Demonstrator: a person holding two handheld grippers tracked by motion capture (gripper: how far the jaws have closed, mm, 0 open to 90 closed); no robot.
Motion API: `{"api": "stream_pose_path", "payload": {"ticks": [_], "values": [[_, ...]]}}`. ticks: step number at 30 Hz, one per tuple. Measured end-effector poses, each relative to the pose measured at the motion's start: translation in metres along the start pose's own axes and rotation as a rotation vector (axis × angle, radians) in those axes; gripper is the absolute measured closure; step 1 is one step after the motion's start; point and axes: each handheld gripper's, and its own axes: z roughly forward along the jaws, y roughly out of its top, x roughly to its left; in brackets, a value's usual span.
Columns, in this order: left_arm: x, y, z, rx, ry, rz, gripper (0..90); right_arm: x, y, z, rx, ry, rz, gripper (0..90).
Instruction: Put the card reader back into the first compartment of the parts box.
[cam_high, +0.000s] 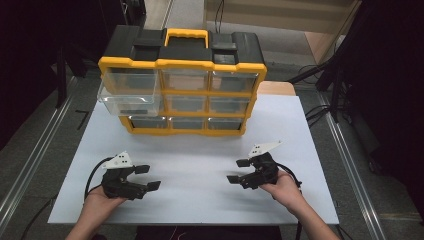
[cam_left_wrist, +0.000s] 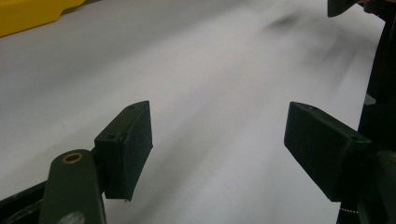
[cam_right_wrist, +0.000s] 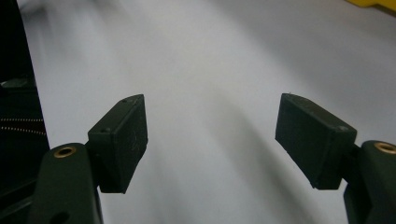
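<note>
A yellow-and-black plastic drawer cabinet (cam_high: 182, 82) with clear drawers stands at the far middle of the white table (cam_high: 200, 170), its long axis running left to right and its drawer fronts facing the near edge. Its top-left clear drawer (cam_high: 130, 92) juts out toward the near left. It looks stiff, light and smooth-sided, so its front lip seems the best hold. The left gripper (cam_high: 148, 177) and right gripper (cam_high: 238, 170) rest near, well apart, jaws spread wide on nothing.
</note>
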Motion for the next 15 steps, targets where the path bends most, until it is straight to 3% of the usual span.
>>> {"api": "stream_pose_path", "payload": {"ticks": [15], "values": [[0.0,0.0,-0.001,-0.001,-0.001,0.001,24.9,-0.005,-0.028,-0.027,-0.025,-0.063,-0.002,23.2]]}}
